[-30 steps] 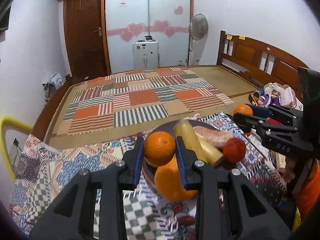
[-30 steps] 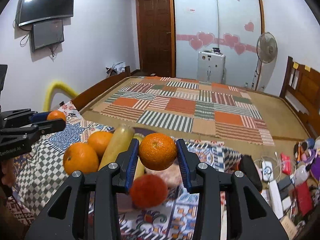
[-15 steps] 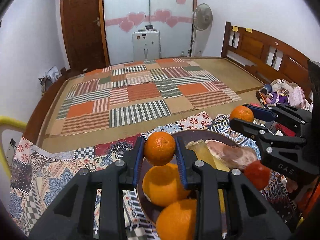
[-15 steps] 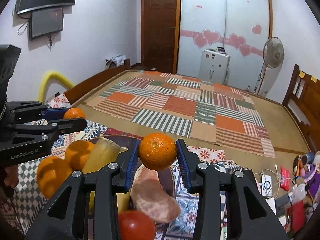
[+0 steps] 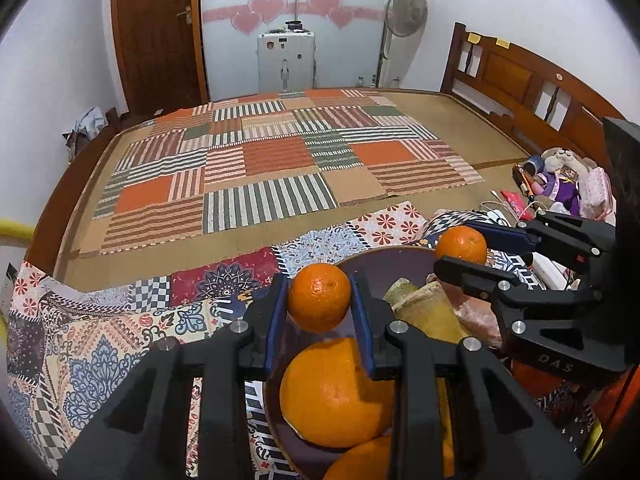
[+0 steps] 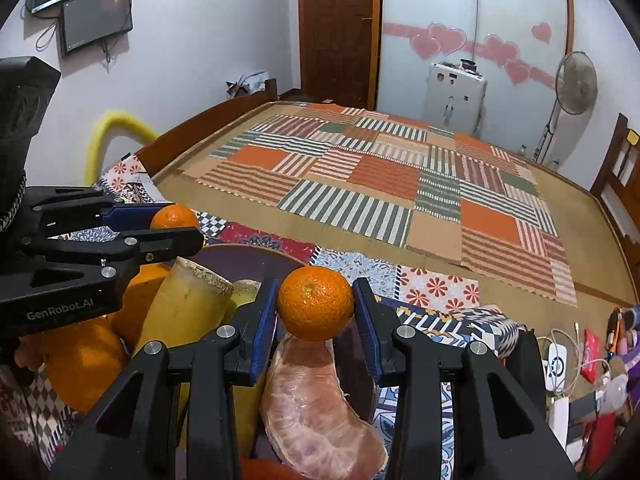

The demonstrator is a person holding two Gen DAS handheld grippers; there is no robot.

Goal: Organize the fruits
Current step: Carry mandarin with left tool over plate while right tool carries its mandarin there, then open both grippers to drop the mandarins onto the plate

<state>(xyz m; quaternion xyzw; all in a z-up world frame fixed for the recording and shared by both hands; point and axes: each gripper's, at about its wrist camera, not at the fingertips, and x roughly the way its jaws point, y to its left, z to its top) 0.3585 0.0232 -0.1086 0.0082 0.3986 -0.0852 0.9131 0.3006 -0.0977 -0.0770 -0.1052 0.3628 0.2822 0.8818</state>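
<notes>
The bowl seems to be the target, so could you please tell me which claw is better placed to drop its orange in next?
Probably the left claw: its orange hangs over the bowl; the right claw's orange sits near the rim.

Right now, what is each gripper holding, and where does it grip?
The left gripper pinches a small orange across its sides; the right gripper pinches another orange likewise, both above the bowl.
</notes>
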